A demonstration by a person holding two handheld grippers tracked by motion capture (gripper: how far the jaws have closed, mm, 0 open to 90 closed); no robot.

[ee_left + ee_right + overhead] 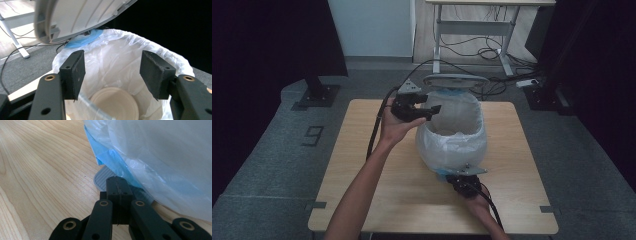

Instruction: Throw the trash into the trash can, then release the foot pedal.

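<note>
Bin: white-bagged pedal bin (452, 135), lid up, on your wooden counter (362, 165).
Left gripper (112, 75): jaws apart above the bin.
Right gripper (117, 185): jaws together on the grey ribbed pedal (101, 178).

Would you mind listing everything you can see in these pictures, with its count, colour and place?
Table: one, light wood, centre of the floor.
Pedal bin: one, pale blue body showing under the liner, on the table's middle.
Bin liner: one, white translucent plastic, folded over the bin's rim.
Bin lid: one, grey-white, raised at the far side.
Foot pedal: one, grey ribbed, at the bin's near base on the table.
Round object: one, cream, lying at the bottom of the liner.
Desk: one, white frame, background, cables beneath.
Left tool: black, open, held over the bin's mouth.
Right tool: black, shut, tips over the pedal.
</note>
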